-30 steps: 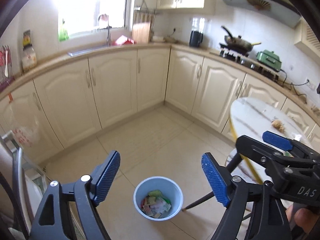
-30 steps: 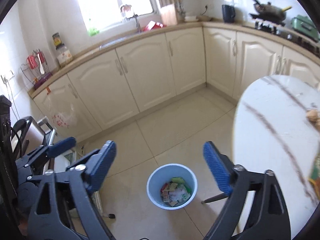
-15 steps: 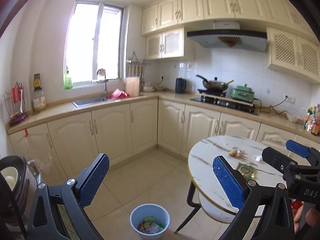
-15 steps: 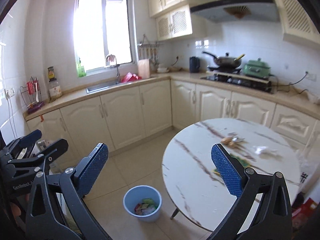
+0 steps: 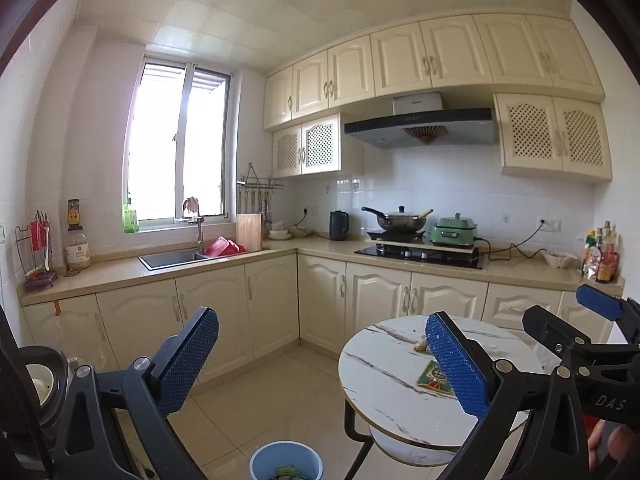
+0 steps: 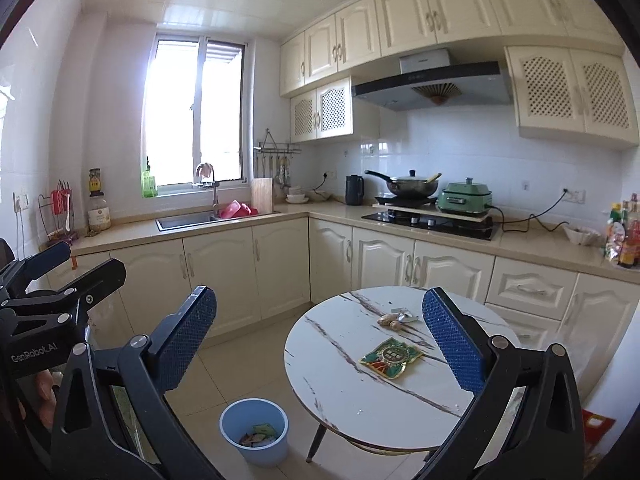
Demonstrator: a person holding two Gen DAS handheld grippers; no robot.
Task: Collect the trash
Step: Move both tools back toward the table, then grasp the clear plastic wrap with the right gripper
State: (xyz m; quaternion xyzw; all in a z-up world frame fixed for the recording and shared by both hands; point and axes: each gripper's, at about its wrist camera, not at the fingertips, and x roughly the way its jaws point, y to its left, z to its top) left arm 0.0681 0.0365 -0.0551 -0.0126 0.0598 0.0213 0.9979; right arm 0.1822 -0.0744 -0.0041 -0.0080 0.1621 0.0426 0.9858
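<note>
Blue bin (image 6: 254, 432) on floor beside round table (image 6: 340, 384), wrappers (image 6: 258, 434) inside; both hand-held grippers, left (image 5: 322, 364) and right (image 6: 320, 342), spread wide, empty

The left gripper (image 5: 322, 360) stands wide open with nothing between its blue fingers (image 5: 188, 358). On the floor near the bottom edge sits a blue bin (image 5: 286, 460) holding wrappers. To the right is a round marble desk (image 5: 384, 376) carrying a green wrapper (image 5: 434, 378) and a small brown scrap (image 5: 420, 345) farther back. The right gripper (image 5: 592, 340) shows at the far right edge.
</note>
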